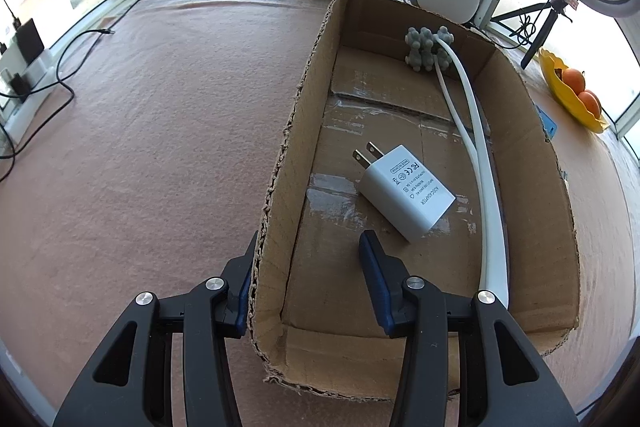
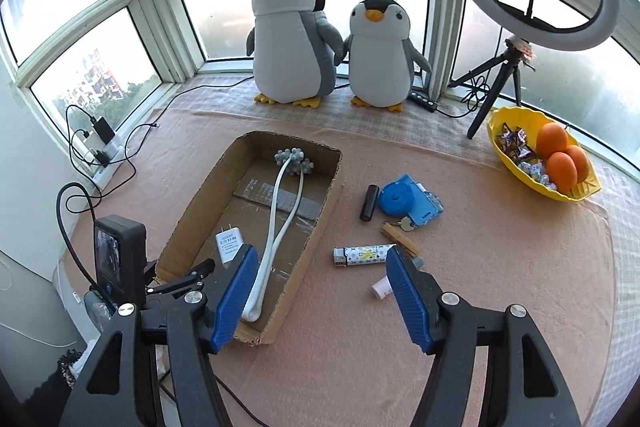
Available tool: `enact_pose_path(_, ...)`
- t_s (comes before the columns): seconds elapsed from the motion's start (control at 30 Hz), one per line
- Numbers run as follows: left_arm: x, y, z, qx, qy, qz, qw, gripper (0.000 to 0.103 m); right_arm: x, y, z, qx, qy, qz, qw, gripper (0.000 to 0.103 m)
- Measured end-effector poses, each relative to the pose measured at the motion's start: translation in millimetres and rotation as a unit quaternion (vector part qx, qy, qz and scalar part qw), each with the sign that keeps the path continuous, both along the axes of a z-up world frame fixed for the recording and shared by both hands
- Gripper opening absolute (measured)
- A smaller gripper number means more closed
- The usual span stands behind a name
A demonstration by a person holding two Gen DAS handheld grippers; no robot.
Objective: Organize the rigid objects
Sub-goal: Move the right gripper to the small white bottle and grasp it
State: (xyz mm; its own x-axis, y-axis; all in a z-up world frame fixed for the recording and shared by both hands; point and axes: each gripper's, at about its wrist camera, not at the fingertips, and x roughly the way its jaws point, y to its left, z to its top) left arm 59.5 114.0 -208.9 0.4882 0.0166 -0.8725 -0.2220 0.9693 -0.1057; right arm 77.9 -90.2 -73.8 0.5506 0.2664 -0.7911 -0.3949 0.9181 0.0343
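A cardboard box [image 1: 532,163] [image 2: 192,203] lies on the pink cloth. It holds a white plug adapter [image 1: 408,193] [image 2: 229,241] and a white two-armed massager [image 1: 490,187] [image 2: 276,223] with grey knobbed heads. My left gripper [image 1: 310,247] straddles the box's near left wall: one pad sits outside against the cardboard, the other stands inside, apart from the wall. My right gripper [image 2: 320,267] hangs open and empty above the cloth, right of the box. Under it lie a patterned lighter [image 2: 362,254], a wooden clothespin [image 2: 400,237] and a small white tube [image 2: 380,289].
A black cylinder [image 2: 369,202], a blue tape measure [image 2: 398,199] and a key [image 2: 407,224] lie further back. A yellow bowl [image 2: 516,131] of oranges sits at the right. Two plush penguins [image 2: 294,39], a ring light tripod [image 2: 498,83] and charger cables [image 2: 100,143] line the window.
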Motion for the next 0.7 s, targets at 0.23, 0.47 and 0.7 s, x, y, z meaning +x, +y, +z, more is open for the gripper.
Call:
enact_pose_path(0.23, -2.7, -2.2, 2.2, 0.013, -0.006, -0.007, 0.9999, 0.045, -21.6, -37.0, 13.2, -0.004, -0.02, -0.046, 0.999, 0.063)
enact_pose_path(0.47, -3.3, -3.3, 2.3, 0.016, -0.008, -0.006, 0.9998, 0.045, -8.4, -64.1, -28.8, -0.006, 0.009, -0.077, 0.997, 0.063)
enact_pose_path(0.7, -4.2, -3.3, 2.5, 0.025, -0.01, -0.004, 0.9996, 0.045, 33.3, -76.5, -69.5, 0.008, 0.048, -0.098, 0.994, 0.063)
